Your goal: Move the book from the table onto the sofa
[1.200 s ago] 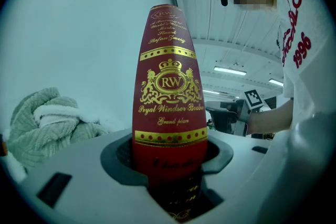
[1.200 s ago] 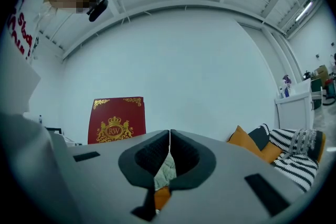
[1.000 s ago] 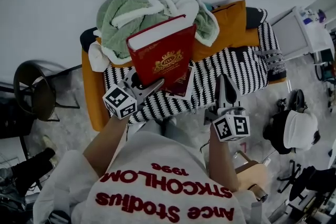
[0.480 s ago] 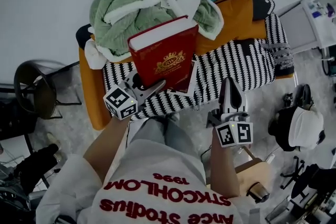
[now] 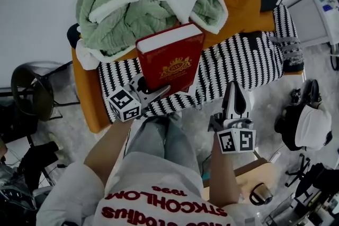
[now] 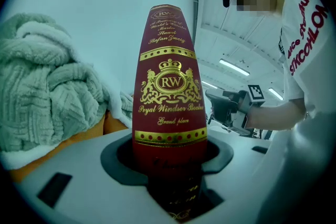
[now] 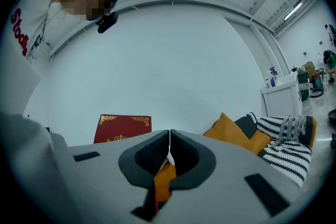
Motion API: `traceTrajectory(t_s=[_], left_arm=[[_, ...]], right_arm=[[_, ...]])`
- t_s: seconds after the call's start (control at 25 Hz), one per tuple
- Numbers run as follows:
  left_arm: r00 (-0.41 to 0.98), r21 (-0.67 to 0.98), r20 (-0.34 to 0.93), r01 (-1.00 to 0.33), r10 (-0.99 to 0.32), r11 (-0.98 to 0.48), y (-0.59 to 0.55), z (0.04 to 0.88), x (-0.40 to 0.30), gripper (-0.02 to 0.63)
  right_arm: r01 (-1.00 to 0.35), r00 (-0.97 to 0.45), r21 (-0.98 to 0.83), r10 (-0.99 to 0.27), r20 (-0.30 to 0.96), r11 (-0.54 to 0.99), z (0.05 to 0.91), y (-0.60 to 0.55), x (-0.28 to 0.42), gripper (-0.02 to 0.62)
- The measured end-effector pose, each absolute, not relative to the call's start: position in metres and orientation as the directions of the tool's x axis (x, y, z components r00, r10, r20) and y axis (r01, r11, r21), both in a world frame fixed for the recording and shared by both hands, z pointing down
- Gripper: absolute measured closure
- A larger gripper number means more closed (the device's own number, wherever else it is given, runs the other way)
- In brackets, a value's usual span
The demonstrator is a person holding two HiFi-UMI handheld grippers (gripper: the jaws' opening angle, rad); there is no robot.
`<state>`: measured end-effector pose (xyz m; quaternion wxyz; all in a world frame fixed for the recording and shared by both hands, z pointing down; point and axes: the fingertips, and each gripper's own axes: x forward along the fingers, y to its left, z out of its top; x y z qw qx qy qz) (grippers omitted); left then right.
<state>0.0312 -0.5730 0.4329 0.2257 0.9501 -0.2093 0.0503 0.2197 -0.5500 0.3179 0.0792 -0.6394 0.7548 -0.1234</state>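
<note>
Head view: left gripper (image 5: 158,91) holds the book (image 5: 172,61) by its near end, long axis pointing away over the sofa (image 5: 89,106); right gripper (image 5: 235,88), closed and empty, hangs alongside.

Green blanket (image 5: 116,18) heaped; striped throw (image 5: 243,61) spread; black chair (image 5: 32,87) aside.

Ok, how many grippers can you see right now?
2. The left gripper is clamped on the red book above the sofa; the right gripper, shut and empty, is beside it by the sofa's front edge. No others show.
</note>
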Motion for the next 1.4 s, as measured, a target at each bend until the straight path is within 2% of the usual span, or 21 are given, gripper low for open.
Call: traceTrajectory(t_s=[0.28, 0.8, 0.96, 1.4], left_arm=[[0.905, 0.458, 0.239, -0.425, -0.352, -0.781, -0.586, 0.495, 0.049, 0.368], [0.92, 0.583, 0.327, -0.376, -0.215, -0.72, -0.587, 0.609, 0.078, 0.368], [0.932, 0.66, 0.314, -0.349, -0.178, -0.666, -0.587, 0.641, 0.085, 0.368], [0.919, 0.765, 0.385, -0.365, -0.078, -0.53, -0.582, 0.716, 0.097, 0.368]], right_arm=[[-0.939, -0.165, -0.315, -0.984, 0.071, 0.135, 0.365, -0.564, 0.229, 0.568], [-0.92, -0.181, -0.376, -0.971, 0.159, 0.11, 0.456, -0.583, 0.232, 0.568], [-0.916, -0.191, -0.387, -0.962, 0.197, 0.103, 0.488, -0.586, 0.232, 0.568], [-0.912, -0.231, -0.395, -0.938, 0.259, 0.116, 0.547, -0.598, 0.233, 0.568]])
